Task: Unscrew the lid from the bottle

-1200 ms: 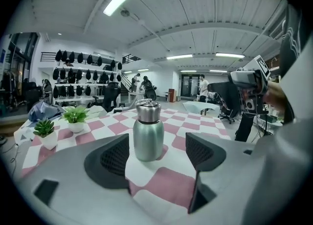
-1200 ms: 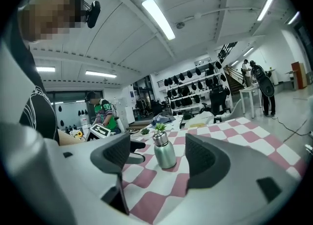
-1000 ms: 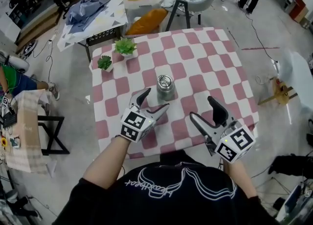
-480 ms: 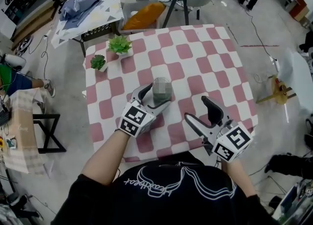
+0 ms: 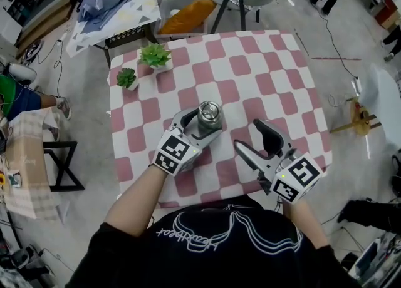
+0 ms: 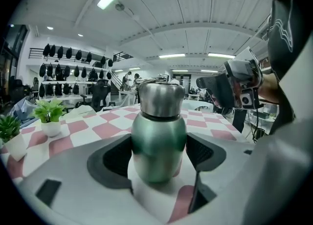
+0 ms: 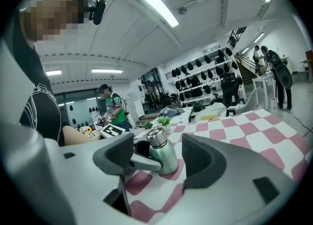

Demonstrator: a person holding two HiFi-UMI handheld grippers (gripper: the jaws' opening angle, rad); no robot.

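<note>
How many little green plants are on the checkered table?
2. A bigger plant and a smaller plant beside it, both at the far left corner of the table.

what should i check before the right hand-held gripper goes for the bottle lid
1. Green metal bottle upright on the pink-checked table: ok.
2. Left hand-held gripper shut on the bottle's body: ok.
3. Silver steel lid above the pads, free to grasp: ok.
4. Right hand-held gripper open: ok.
5. Right hand-held gripper around the lid: not ok, it is beside the bottle, apart from it.
</note>
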